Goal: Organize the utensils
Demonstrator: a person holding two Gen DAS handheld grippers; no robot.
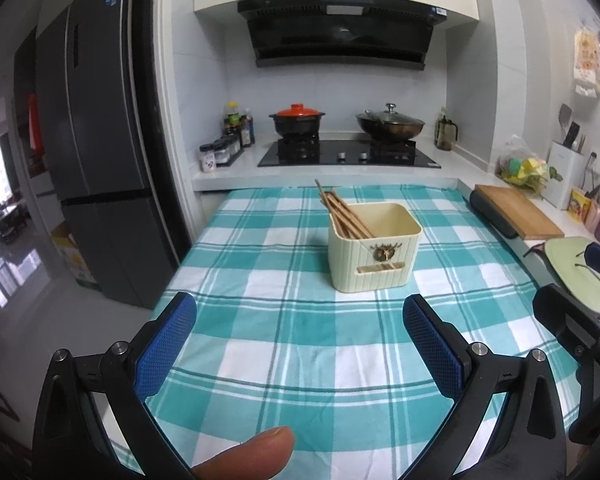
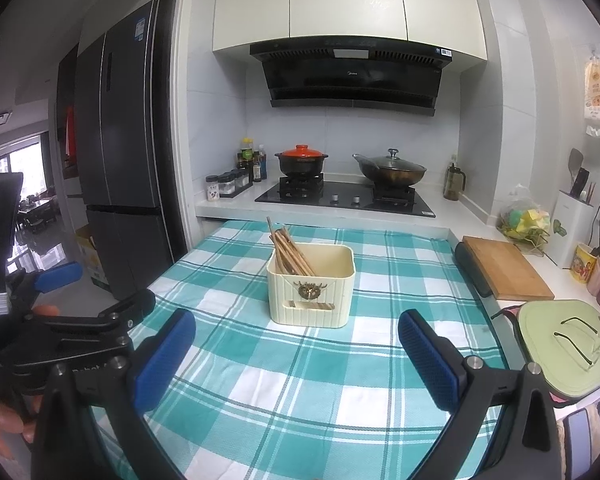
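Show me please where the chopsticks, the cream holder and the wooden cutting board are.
chopsticks (image 1: 342, 214): left wrist view, on the middle of the leaning bundle.
cream holder (image 1: 374, 266): left wrist view, on its ribbed front wall.
wooden cutting board (image 2: 508, 266): right wrist view, on its bare top face.

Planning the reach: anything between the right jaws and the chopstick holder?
Nothing visible. Only bare teal-and-white checked tablecloth lies between the open right gripper and the cream ribbed plastic holder with its wooden chopsticks.
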